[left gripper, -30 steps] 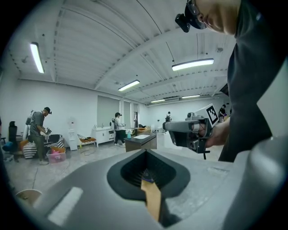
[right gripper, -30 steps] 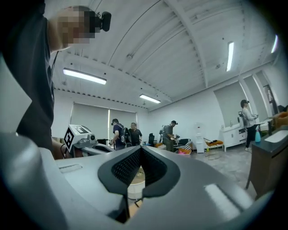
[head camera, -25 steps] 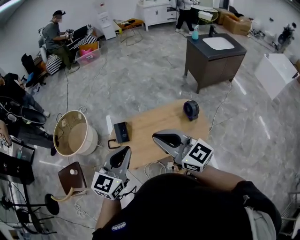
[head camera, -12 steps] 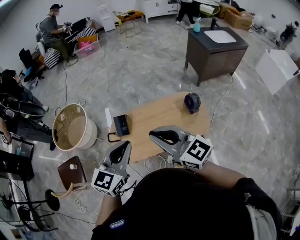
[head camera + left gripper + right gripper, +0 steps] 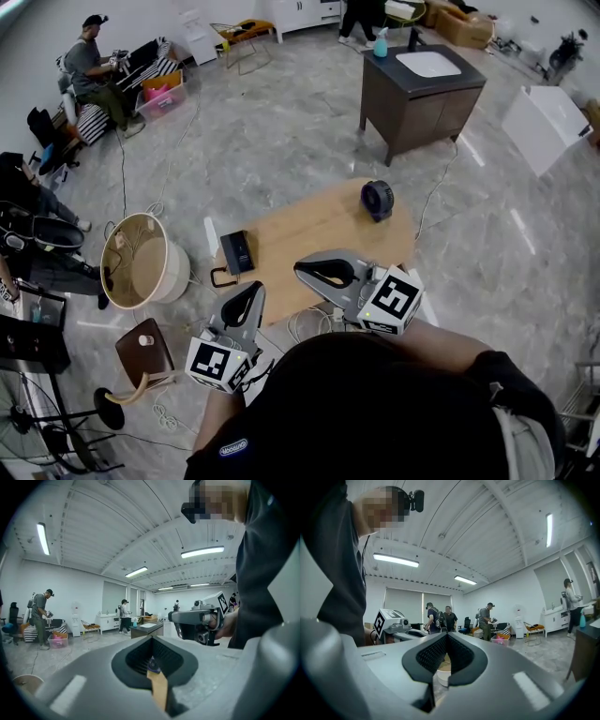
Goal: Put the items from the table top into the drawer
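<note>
A wooden table (image 5: pixel 319 234) stands on the grey floor ahead of me. On its far right end sits a round black fan (image 5: pixel 378 199). A flat black box (image 5: pixel 238 251) lies at its left end. No drawer shows in any view. My left gripper (image 5: pixel 255 287) is held in the air near the table's front edge, shut on nothing. My right gripper (image 5: pixel 299 268) hovers over the table's front, also shut and empty. In the left gripper view the jaw tips (image 5: pixel 151 638) meet, and the right gripper (image 5: pixel 197 618) shows beyond. In the right gripper view the tips (image 5: pixel 446 634) touch too.
A round beige basket (image 5: pixel 141 262) stands left of the table, with a brown stool (image 5: pixel 145 352) below it. White cables (image 5: pixel 309 323) lie on the floor at the table's front. A dark sink cabinet (image 5: pixel 422 94) stands behind. People sit and stand along the far walls.
The whole scene has slid slightly up and left in the head view. Both grippers stay shut in about the same place.
</note>
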`<state>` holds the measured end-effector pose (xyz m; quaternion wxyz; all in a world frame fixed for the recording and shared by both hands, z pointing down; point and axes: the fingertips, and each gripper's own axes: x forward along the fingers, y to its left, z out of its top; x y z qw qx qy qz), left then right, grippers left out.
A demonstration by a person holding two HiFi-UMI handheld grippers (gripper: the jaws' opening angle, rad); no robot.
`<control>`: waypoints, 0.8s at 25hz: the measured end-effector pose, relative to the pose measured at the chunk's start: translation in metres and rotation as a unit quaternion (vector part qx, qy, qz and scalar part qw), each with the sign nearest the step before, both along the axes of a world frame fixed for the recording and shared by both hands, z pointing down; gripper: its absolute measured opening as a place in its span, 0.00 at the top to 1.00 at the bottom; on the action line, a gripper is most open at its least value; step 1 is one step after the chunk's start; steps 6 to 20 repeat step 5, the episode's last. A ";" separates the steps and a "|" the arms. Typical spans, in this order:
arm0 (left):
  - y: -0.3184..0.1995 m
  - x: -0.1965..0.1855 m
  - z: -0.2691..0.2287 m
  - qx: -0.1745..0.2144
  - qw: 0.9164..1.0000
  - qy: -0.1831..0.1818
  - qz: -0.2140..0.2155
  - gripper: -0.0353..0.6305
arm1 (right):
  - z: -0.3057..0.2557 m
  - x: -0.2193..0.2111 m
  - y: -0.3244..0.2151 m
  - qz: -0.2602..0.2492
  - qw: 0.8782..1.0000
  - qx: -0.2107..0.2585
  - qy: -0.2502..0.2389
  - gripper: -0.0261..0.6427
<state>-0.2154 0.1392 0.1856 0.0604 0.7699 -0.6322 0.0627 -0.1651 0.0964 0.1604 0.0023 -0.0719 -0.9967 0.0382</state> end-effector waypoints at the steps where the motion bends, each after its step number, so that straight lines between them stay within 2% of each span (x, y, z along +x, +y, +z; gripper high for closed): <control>1: -0.001 0.001 -0.003 -0.001 1.000 0.000 0.000 0.94 | -0.001 0.001 0.000 -0.001 1.000 0.000 0.001 0.92; 20: -0.003 0.003 -0.011 -0.001 1.000 -0.003 0.002 0.94 | -0.005 0.002 0.001 -0.004 1.000 0.000 0.003 0.92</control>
